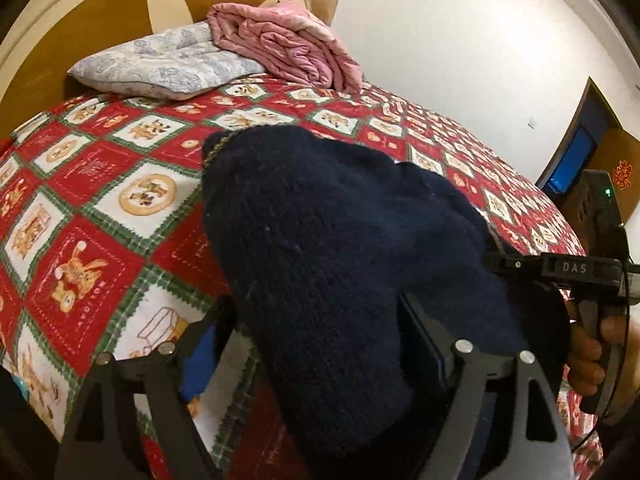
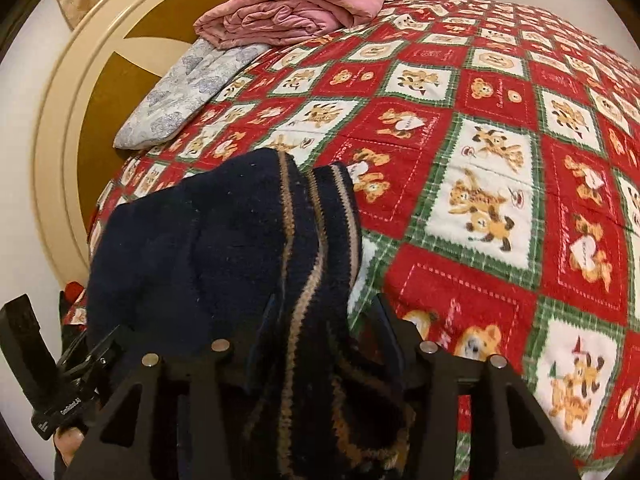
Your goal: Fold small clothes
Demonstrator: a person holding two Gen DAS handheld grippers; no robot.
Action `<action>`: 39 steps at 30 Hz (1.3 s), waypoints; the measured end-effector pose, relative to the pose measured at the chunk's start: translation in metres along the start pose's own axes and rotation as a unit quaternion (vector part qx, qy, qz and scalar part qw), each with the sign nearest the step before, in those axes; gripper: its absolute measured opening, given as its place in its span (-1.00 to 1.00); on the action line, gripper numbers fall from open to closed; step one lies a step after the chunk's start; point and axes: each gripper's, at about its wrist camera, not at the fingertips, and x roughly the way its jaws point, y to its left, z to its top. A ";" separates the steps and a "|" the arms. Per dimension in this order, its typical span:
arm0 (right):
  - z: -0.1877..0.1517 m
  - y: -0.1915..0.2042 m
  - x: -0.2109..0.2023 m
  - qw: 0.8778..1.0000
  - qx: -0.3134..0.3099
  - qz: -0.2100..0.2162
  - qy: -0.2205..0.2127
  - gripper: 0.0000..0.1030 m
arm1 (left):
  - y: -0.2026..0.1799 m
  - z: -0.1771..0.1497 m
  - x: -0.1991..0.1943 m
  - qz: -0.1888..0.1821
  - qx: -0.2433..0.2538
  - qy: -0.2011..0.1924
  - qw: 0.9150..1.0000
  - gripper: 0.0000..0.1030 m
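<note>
Navy knit garment [image 1: 320, 248] hangs bunched between both grippers, lifted above the bed. Left gripper [image 1: 316, 332]: jaws clamped on the knit, cloth filling the gap and draping forward past the tips. Right gripper [image 2: 324, 332]: jaws clamped on the tan-striped edge [image 2: 316, 240] of the same garment, stripes running straight ahead from the jaws. Beyond the jaws lies the red teddy-bear quilt [image 2: 480, 200] covering the bed. Far ahead of the left jaws, a grey patterned pillow [image 1: 168, 64] and folded pink blanket [image 1: 288, 44], touching, against the headboard [image 1: 80, 12].
</note>
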 end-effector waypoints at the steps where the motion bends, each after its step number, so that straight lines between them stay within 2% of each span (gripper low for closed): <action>1: -0.002 0.000 -0.005 1.000 0.002 0.001 -0.004 -0.02 | 0.000 -0.001 -0.002 0.003 -0.003 0.002 1.000 0.65; 5: -0.016 0.007 -0.041 0.998 -0.010 -0.035 -0.043 0.05 | -0.001 -0.005 -0.023 0.014 -0.004 -0.001 1.000 0.66; 9: -0.040 0.024 -0.078 0.994 -0.037 -0.065 -0.076 0.10 | -0.012 -0.012 -0.051 0.037 0.030 -0.018 0.999 0.66; 11: -0.058 0.036 -0.101 0.990 -0.051 -0.084 -0.102 0.18 | -0.020 -0.016 -0.067 0.050 0.049 -0.027 0.997 0.66; 15: -0.090 0.063 -0.145 0.981 -0.075 -0.098 -0.148 0.23 | -0.031 -0.020 -0.107 0.040 0.055 -0.052 0.996 0.66; 22: -0.131 0.102 -0.203 0.968 -0.108 -0.112 -0.195 0.29 | -0.048 -0.025 -0.156 0.018 0.069 -0.090 0.993 0.75; 28: -0.144 0.118 -0.230 0.964 -0.114 -0.104 -0.219 0.39 | -0.057 -0.023 -0.177 0.003 0.078 -0.108 0.991 0.75; 39: -0.152 0.125 -0.236 0.961 -0.119 -0.098 -0.229 0.39 | -0.060 -0.024 -0.194 0.000 0.073 -0.125 0.989 0.75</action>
